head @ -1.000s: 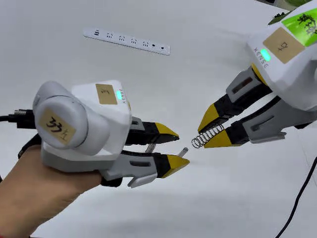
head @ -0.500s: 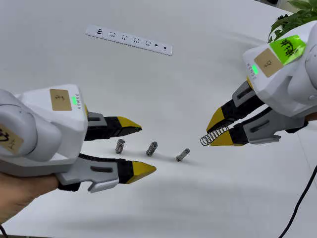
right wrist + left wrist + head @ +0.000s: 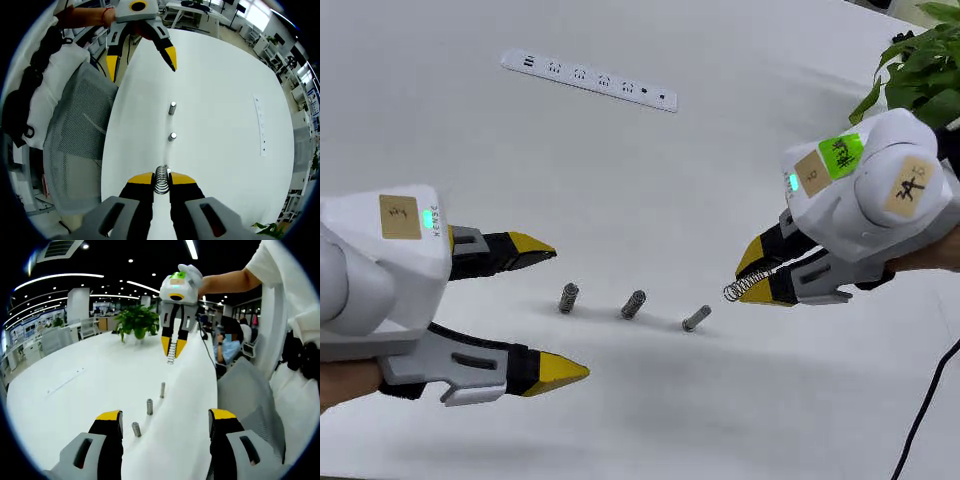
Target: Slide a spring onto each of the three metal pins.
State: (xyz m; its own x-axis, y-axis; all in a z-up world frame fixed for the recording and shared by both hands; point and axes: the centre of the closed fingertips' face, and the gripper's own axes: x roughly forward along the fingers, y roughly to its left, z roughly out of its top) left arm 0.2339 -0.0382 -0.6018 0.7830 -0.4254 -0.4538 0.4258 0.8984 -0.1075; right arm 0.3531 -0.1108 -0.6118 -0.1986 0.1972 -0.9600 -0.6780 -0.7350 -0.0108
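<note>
The spring is sitting pinched between the yellow tips of the right claw, which is closing narrowly on one end while the free end is poking out toward the pins; it is hanging above the white tabletop, near the right pin but apart from it. The head view is showing the row side-on, with the middle pin and the left pin standing upright beside that one; those two are looking ribbed and the right one smoother, though all are too small to tell whether coils are sitting on them. This view is also taking in a white power strip lying well back, a green plant at the corner and a dark cable. The left claw is standing wide with nothing between its tips, pointing along the row. Its own view is catching the spring from the front as a slim silvery coil of open turns dangling from the other claw, with a bare forearm reaching in behind. The right gripper view is looking at the coil nearly end-on, as stacked wire rings between the tips, partly covering the nearest pin; a grey mesh chair is standing beside the tabletop there.
</note>
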